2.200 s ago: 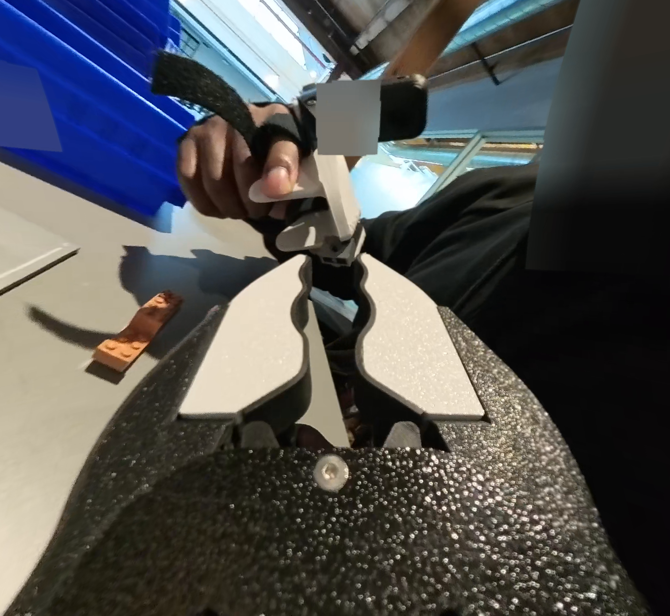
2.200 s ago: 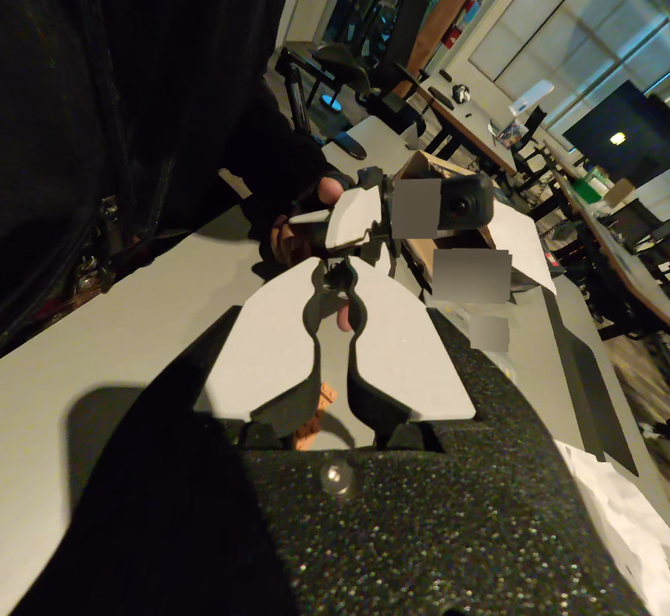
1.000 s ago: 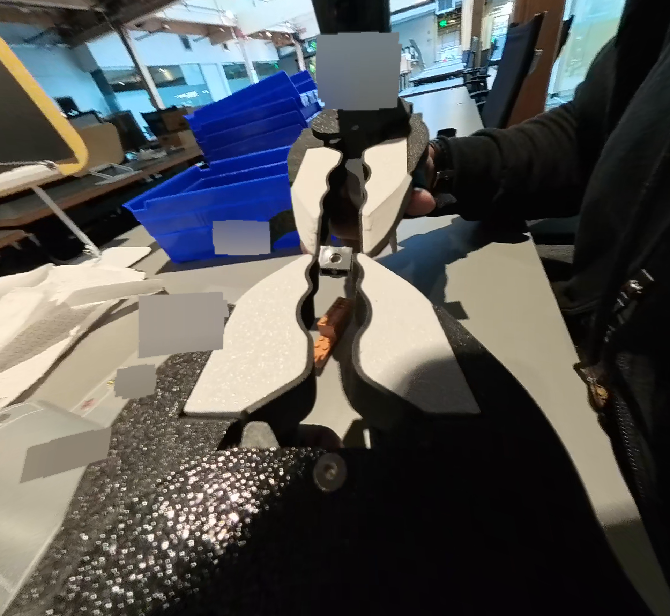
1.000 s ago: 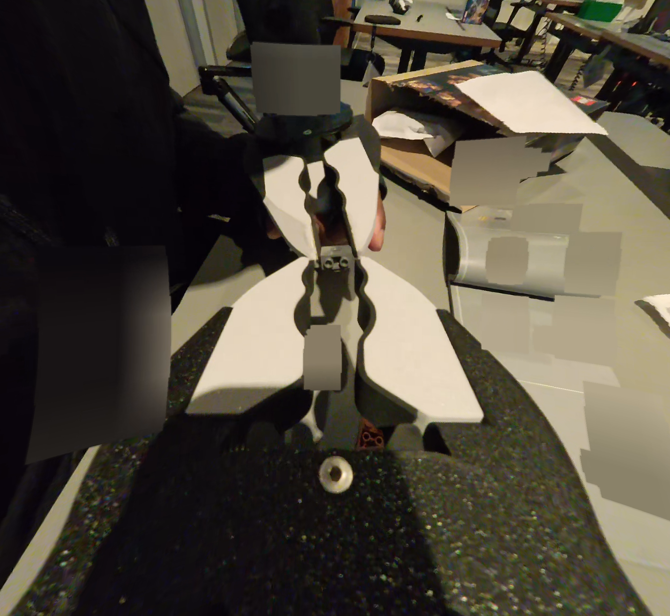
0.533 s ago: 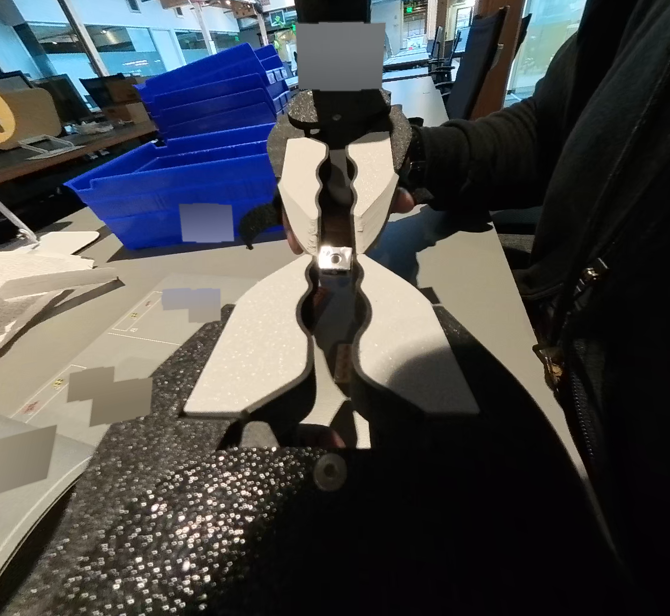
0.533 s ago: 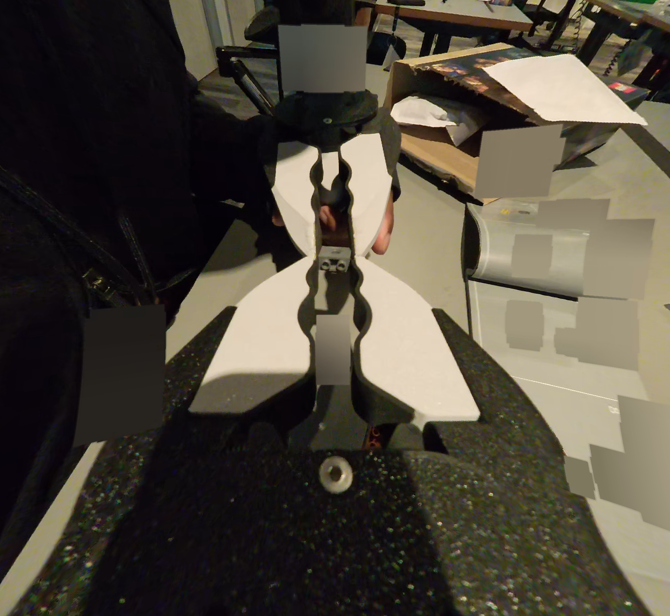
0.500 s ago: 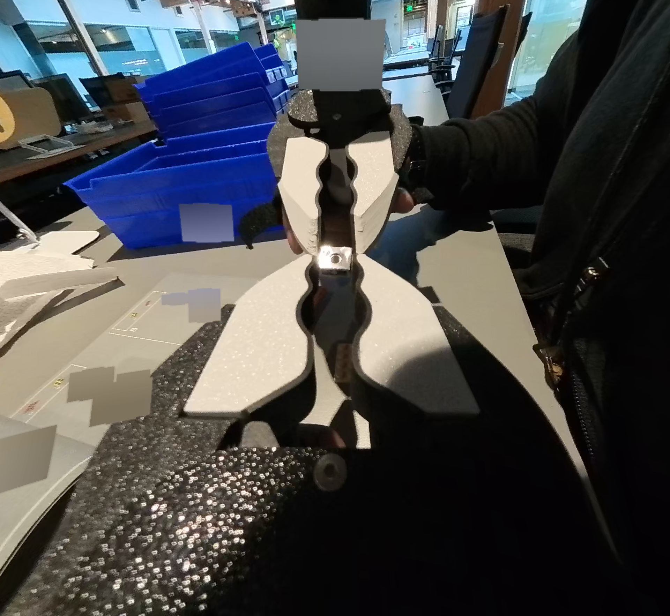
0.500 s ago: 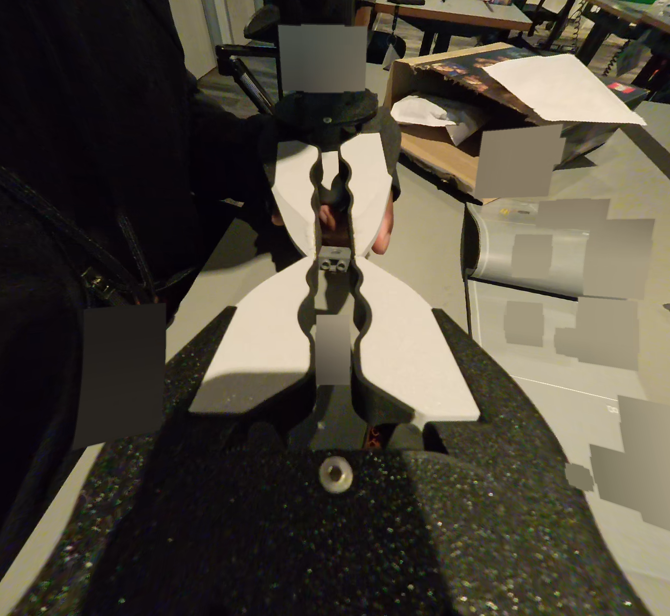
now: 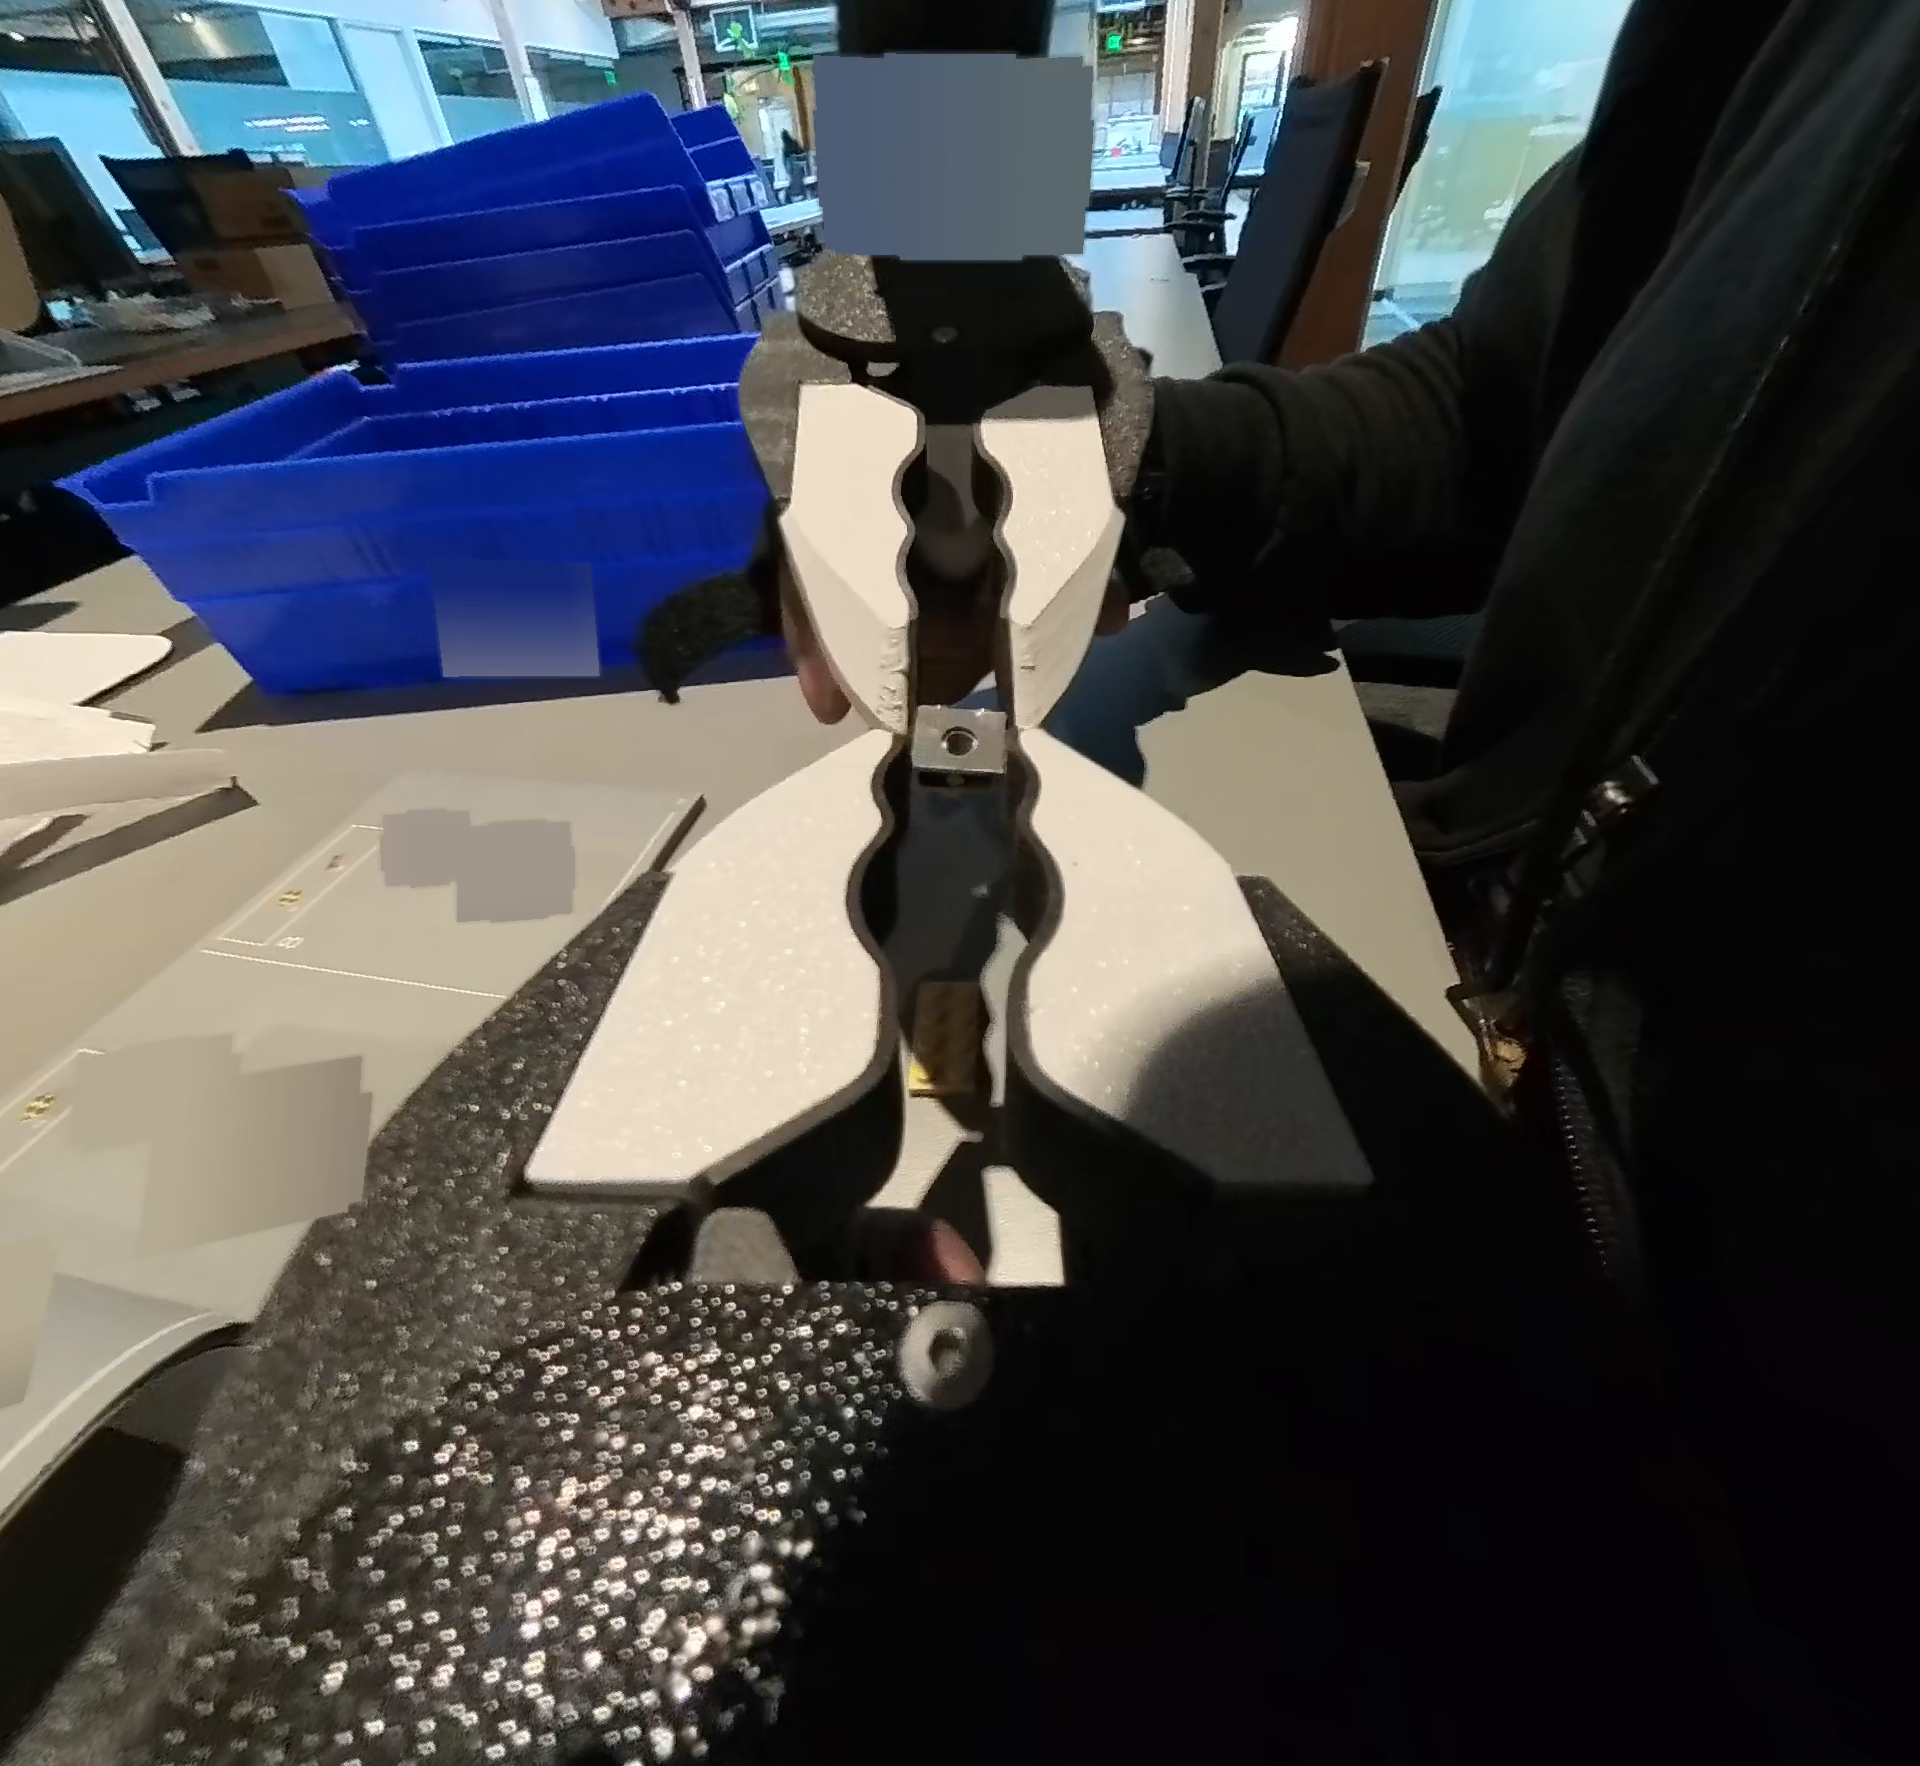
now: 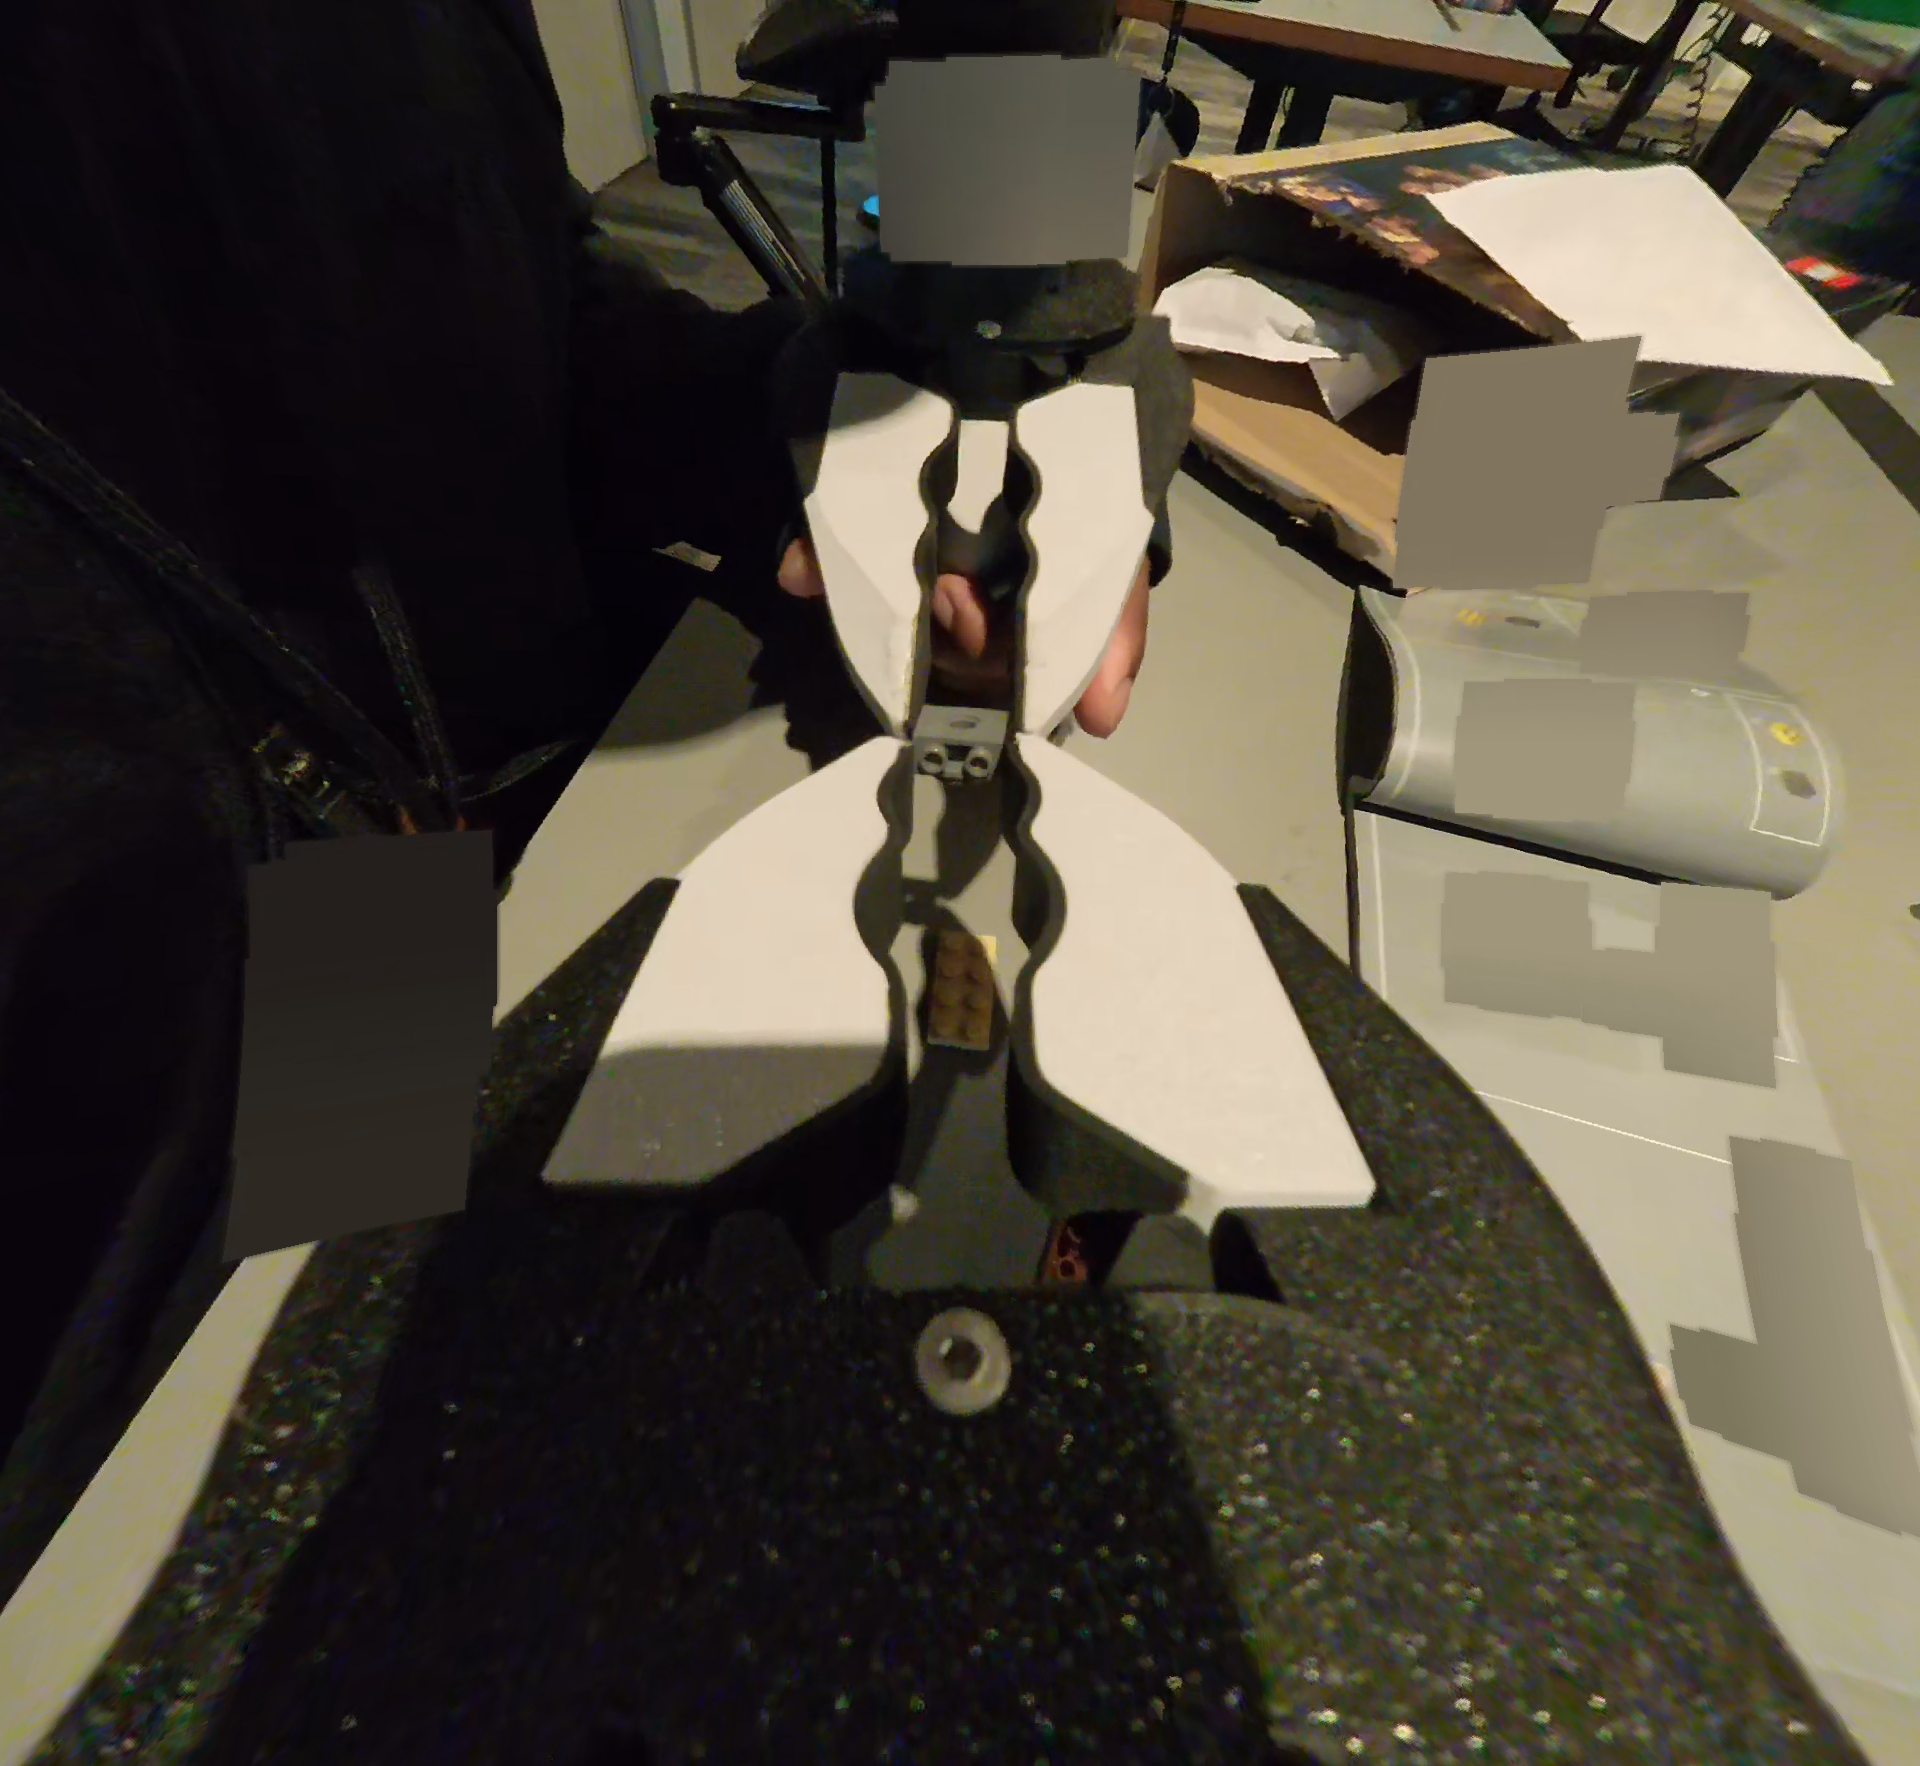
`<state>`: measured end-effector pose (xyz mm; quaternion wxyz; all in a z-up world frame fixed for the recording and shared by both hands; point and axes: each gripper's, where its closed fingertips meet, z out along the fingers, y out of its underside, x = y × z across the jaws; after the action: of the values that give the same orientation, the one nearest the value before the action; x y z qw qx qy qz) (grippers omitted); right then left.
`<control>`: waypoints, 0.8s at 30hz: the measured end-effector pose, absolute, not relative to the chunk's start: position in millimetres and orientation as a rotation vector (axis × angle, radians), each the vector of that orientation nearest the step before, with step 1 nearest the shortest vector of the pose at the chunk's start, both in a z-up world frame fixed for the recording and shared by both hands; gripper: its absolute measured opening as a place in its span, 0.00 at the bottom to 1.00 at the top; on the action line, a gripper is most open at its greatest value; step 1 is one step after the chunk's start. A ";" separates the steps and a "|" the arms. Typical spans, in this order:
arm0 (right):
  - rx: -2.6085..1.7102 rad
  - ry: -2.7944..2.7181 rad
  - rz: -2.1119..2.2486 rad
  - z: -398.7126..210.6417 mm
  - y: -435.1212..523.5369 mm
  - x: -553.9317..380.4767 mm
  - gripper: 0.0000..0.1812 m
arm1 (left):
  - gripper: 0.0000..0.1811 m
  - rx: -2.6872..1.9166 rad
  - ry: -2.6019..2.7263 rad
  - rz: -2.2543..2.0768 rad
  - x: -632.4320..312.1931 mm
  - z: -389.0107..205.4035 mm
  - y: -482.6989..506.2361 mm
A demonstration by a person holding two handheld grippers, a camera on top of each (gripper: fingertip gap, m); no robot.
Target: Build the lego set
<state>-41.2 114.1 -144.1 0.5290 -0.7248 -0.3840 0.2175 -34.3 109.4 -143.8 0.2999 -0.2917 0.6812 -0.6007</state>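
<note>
now both tongs [image 9: 957,760] [image 10: 958,748] tip to tip, clenched on one grey brick [image 9: 958,746], brown plate [image 10: 958,989] newly beneath

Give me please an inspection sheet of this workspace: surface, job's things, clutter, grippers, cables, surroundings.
surface: grey table.
job's things: grey brick held in the air; brown plate flat on the table below it; open booklet.
clutter: torn cardboard box.
grippers: left gripper and right gripper tip to tip, both jaws apparently closed on the grey brick.
cables: nothing seen.
surroundings: blue bins, desks.
</note>
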 end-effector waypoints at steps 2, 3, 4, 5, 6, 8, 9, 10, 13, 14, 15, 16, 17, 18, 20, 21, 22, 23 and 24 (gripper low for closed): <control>-1.738 -0.939 0.486 -144.3 113.5 -40.0 0.09 | 0.10 -0.803 1.798 -1.623 -34.3 -142.6 111.6; -1.742 -0.952 0.474 -144.3 112.9 -39.4 0.08 | 0.10 -0.818 1.795 -1.644 -34.7 -142.0 112.3; -1.748 -0.965 0.459 -144.6 112.5 -38.6 0.08 | 0.10 -0.831 1.791 -1.667 -35.5 -141.1 112.6; -1.756 -0.978 0.442 -145.3 112.3 -37.8 0.09 | 0.10 -0.840 1.792 -1.686 -36.1 -140.7 112.5; -1.764 -0.990 0.427 -146.0 112.1 -37.2 0.09 | 0.10 -0.848 1.796 -1.694 -36.1 -140.9 112.3; -1.780 -1.008 0.412 -147.4 111.8 -37.2 0.09 | 0.10 -0.848 1.809 -1.681 -35.7 -142.6 110.9; -1.788 -1.018 0.404 -148.4 111.6 -37.6 0.08 | 0.10 -0.844 1.820 -1.673 -35.8 -143.8 109.6; -1.793 -1.030 0.398 -149.1 111.3 -38.2 0.08 | 0.10 -0.839 1.828 -1.665 -35.9 -144.7 108.6; -1.791 -1.053 0.394 -148.4 110.3 -40.3 0.09 | 0.08 -0.836 1.836 -1.651 -35.7 -146.0 107.7; -1.789 -1.058 0.392 -147.8 110.1 -40.5 0.09 | 0.08 -0.836 1.836 -1.649 -35.6 -146.1 107.7; -1.789 -1.062 0.385 -147.6 110.4 -40.1 0.09 | 0.07 -0.834 1.835 -1.647 -35.7 -146.0 107.8; -1.789 -1.065 0.381 -147.3 110.4 -39.9 0.09 | 0.07 -0.836 1.833 -1.645 -35.5 -146.0 108.0; -1.789 -1.069 0.380 -147.1 110.2 -39.9 0.08 | 0.07 -0.835 1.832 -1.644 -35.6 -145.9 108.0; -1.791 -1.072 0.379 -147.2 110.0 -39.9 0.08 | 0.07 -0.833 1.833 -1.642 -35.7 -146.0 107.8; -1.798 -1.079 0.374 -148.0 110.0 -39.6 0.09 | 0.08 -0.833 1.837 -1.633 -35.4 -146.7 107.4; -1.802 -1.084 0.371 -148.4 109.8 -39.5 0.08 | 0.08 -0.832 1.840 -1.627 -35.3 -147.2 107.0; -1.805 -1.089 0.367 -148.5 109.7 -39.4 0.08 | 0.08 -0.829 1.843 -1.620 -35.3 -147.7 106.5; -1.806 -1.090 0.363 -147.8 110.0 -39.2 0.08 | 0.09 -0.825 1.847 -1.612 -35.4 -148.2 106.0; -1.808 -1.094 0.363 -147.1 109.8 -39.5 0.08 | 0.10 -0.820 1.853 -1.602 -35.4 -149.0 105.2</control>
<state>-39.5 109.8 -147.1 0.4784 -0.7404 -0.4481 0.1487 -35.4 105.2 -149.0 0.2758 -0.3052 0.6896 -0.5961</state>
